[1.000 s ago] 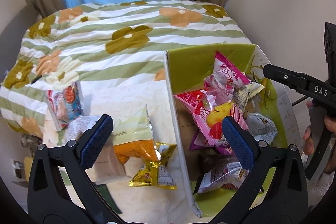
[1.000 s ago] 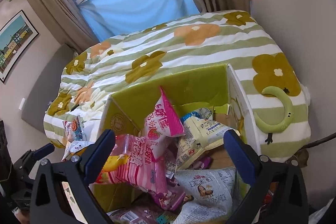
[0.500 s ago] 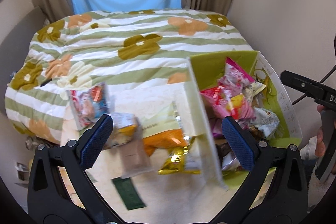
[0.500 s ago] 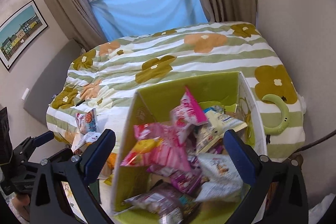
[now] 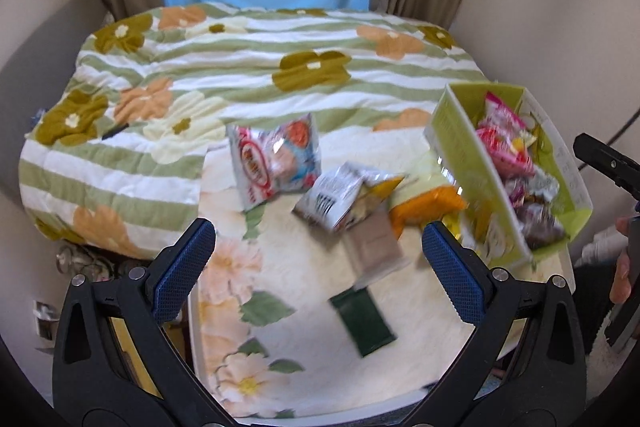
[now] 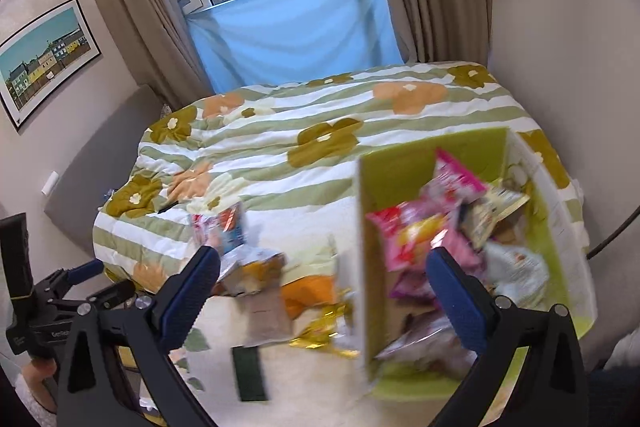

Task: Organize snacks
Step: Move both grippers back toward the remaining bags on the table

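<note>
A green cardboard box full of snack bags stands at the right of a floral mat. Loose snacks lie to its left: a red and blue bag, a silver bag, an orange bag, a beige packet and a dark green packet. My left gripper is open and empty above the mat. My right gripper is open and empty, over the box's left wall.
A bed with a green striped flower quilt fills the far side. A blue cloth hangs under the window between brown curtains. Walls close in on the right and left. The mat's white tray edge is at the near left.
Both grippers have pulled back and up and swung left. The box and loose snacks look smaller and sit further right in both views. Both stay open.
</note>
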